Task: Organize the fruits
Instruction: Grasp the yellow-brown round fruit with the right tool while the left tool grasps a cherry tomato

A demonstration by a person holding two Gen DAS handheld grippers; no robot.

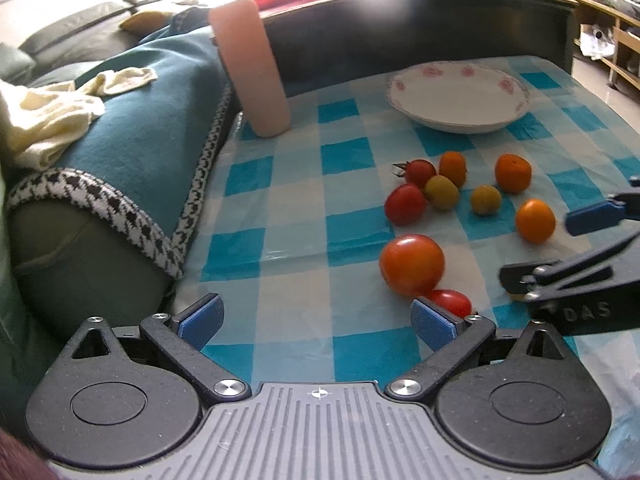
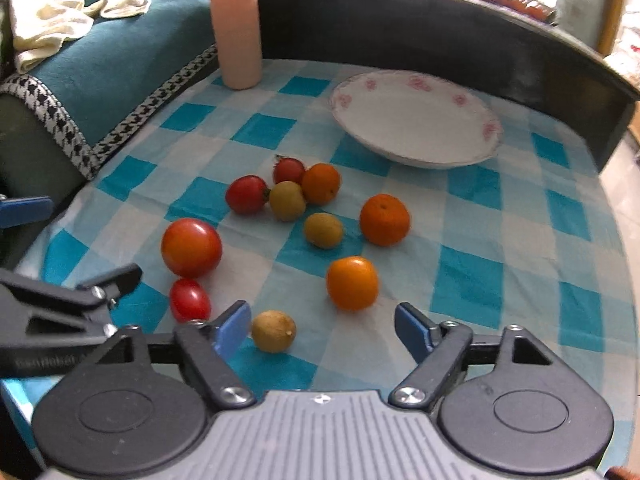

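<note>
Daylight enters from behind the table's far side, overexposing the top of both views; the left wrist view shows white glare and haze over the dark backboard (image 1: 420, 36). The checked tablecloth (image 2: 472, 240) is evenly lit with soft, faint shadows. Fisheye curvature bends the edges. Slight blur softens the fruit; corners are vignetted.

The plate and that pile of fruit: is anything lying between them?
No. In the right wrist view only bare checked cloth separates the plate from the nearest fruit, an orange.
</note>
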